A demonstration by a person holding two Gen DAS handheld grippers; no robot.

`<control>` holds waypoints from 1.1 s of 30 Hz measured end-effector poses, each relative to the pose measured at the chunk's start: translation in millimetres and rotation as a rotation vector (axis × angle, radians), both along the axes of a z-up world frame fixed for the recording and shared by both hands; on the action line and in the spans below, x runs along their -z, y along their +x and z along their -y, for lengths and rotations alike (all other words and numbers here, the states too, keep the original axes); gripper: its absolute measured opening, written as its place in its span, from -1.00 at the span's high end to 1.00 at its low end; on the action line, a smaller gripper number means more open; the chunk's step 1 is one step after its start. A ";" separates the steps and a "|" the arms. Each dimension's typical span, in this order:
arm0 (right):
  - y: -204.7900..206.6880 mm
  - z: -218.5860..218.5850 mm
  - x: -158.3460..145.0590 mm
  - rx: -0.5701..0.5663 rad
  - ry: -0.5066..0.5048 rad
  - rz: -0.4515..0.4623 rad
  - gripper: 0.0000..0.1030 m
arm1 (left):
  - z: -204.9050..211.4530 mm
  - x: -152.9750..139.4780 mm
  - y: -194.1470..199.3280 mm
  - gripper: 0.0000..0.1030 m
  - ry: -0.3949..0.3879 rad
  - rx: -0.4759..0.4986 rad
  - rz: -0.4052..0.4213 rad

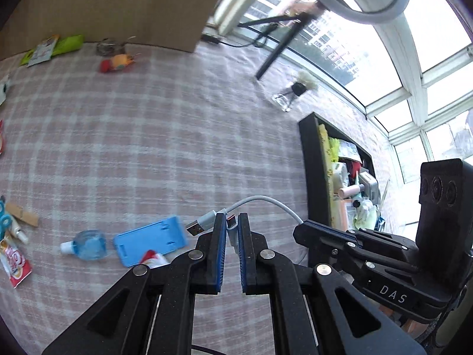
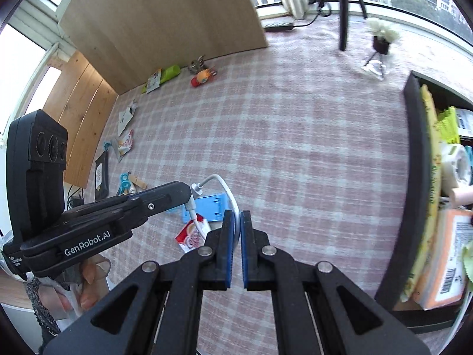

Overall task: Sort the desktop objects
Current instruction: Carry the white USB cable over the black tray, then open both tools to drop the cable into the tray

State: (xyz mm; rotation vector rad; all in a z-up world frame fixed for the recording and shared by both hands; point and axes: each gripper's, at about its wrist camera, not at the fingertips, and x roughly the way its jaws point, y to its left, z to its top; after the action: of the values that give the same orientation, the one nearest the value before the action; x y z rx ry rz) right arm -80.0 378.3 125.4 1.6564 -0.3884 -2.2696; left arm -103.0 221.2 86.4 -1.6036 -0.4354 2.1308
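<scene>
Both grippers hold one white cable (image 1: pixel 266 199) above the checked tablecloth (image 1: pixel 165 136). The left gripper (image 1: pixel 232 224) is clenched on the cable near its two plug ends, with the grey USB plug (image 1: pixel 198 227) sticking out to the left of the jaws. The right gripper (image 2: pixel 237 222) is clenched on the white loop of the same cable; in the left wrist view its tip meets the cable at the far end of the arch.

The black box (image 1: pixel 310 171) stands on the cloth to the right of both grippers. It is filled with mixed items: yellow-green packets (image 2: pixel 446 124) upright along the near wall, a roll of tape (image 2: pixel 456 162), an orange-and-white carton (image 2: pixel 446 254), and a pink tube (image 1: pixel 350 190). Individual items deeper in the box cannot be told apart.

On the cloth below the cable lie a blue phone stand (image 1: pixel 150 241), a small blue bottle (image 1: pixel 87 244) and a red-and-white sachet (image 2: pixel 190 236).
</scene>
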 end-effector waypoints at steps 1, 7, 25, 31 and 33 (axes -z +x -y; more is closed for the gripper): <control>3.6 -16.7 -4.8 0.022 0.000 -0.009 0.91 | -15.8 -3.0 -0.8 0.88 0.003 0.024 -0.004; 22.0 -116.5 -25.7 0.164 0.001 -0.052 0.91 | -123.4 -20.7 -9.0 0.88 0.023 0.163 -0.036; 55.0 -356.9 -82.2 0.516 0.160 -0.180 0.76 | -348.9 -82.9 -20.5 0.48 -0.001 0.383 -0.163; 60.1 -364.4 -89.0 0.521 0.184 -0.216 0.50 | -332.7 -81.1 -21.9 0.48 -0.054 0.358 -0.178; 58.4 -356.3 -87.7 0.492 0.190 -0.220 0.50 | -320.3 -81.5 -18.6 0.48 -0.072 0.346 -0.187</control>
State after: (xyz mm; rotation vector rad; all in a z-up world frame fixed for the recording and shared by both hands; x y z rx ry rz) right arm -21.5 734.7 213.1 1.4935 -0.5968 -2.8960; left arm -121.6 541.5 167.9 -1.3822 -0.0185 2.0206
